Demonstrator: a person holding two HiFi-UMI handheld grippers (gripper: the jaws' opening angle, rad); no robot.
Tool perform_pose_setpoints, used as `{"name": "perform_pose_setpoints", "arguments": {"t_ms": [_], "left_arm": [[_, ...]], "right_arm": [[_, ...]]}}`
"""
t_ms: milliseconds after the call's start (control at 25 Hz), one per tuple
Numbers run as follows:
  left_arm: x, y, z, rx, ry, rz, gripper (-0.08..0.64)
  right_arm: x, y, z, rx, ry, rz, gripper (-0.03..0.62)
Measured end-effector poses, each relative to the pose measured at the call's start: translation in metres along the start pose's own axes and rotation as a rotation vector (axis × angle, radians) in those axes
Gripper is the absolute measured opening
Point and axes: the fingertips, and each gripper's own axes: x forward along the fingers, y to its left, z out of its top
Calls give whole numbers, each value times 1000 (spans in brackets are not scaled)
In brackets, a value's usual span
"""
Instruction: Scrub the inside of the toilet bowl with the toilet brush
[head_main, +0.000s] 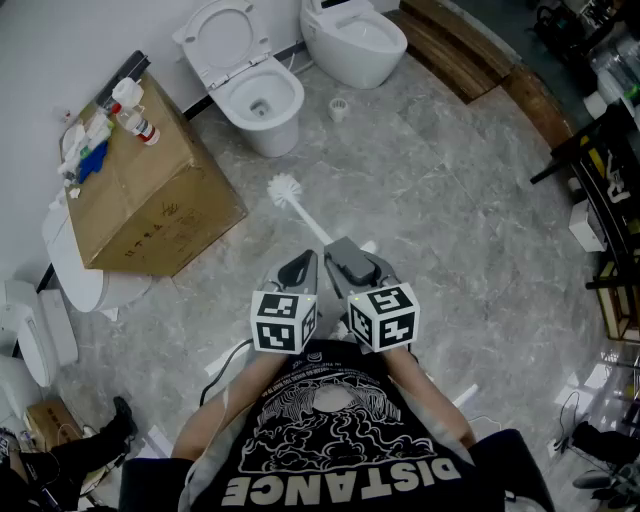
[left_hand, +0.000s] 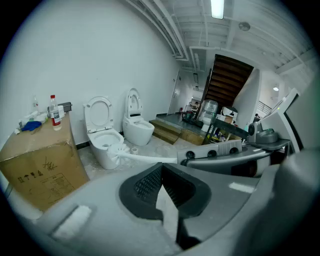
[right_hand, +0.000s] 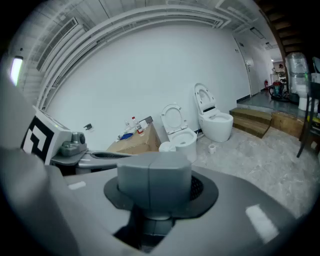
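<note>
The white toilet (head_main: 258, 100) stands with seat and lid up against the back wall; its bowl (left_hand: 103, 141) also shows in the left gripper view and again (right_hand: 184, 139) in the right gripper view. My right gripper (head_main: 347, 262) is shut on the handle of the white toilet brush (head_main: 286, 189), whose bristle head points toward the toilet, above the floor and short of the bowl. The brush (left_hand: 116, 150) crosses the left gripper view, and its head (right_hand: 167, 146) peeks over the right gripper (right_hand: 154, 176). Beside the right one, my left gripper (head_main: 298, 268) (left_hand: 162, 189) is open and holds nothing.
A cardboard box (head_main: 140, 190) with bottles on top stands left of the toilet. A second toilet (head_main: 355, 40) is to its right, with a small white brush holder (head_main: 338, 108) on the floor between. Wooden steps (head_main: 455, 50) and a black rack (head_main: 600, 190) lie right.
</note>
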Motion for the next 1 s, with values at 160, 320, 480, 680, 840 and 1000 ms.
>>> {"name": "perform_pose_setpoints", "arguments": {"t_ms": [160,320,480,680,840,1000], "left_arm": [[1,-7,1,5,6,14,-5],[3,-11,5,8,14,22,-3],[1,-13,13,-18,-9,19,-3],[15,7,4,-44,22,16,-3],[37,39,8,-75,40,-5,-3],[61,79,38,-79,38,-40,-3]], "right_arm": [[-7,-6,0,4,0,10,149],[-8,-12,-2,31,3,24,149],[-2,-15,-6,52,21,42,149],[20,-19,-3,72,42,37,149],[55,-24,7,74,72,10,149],[99,-27,32,75,90,-26,149]]}}
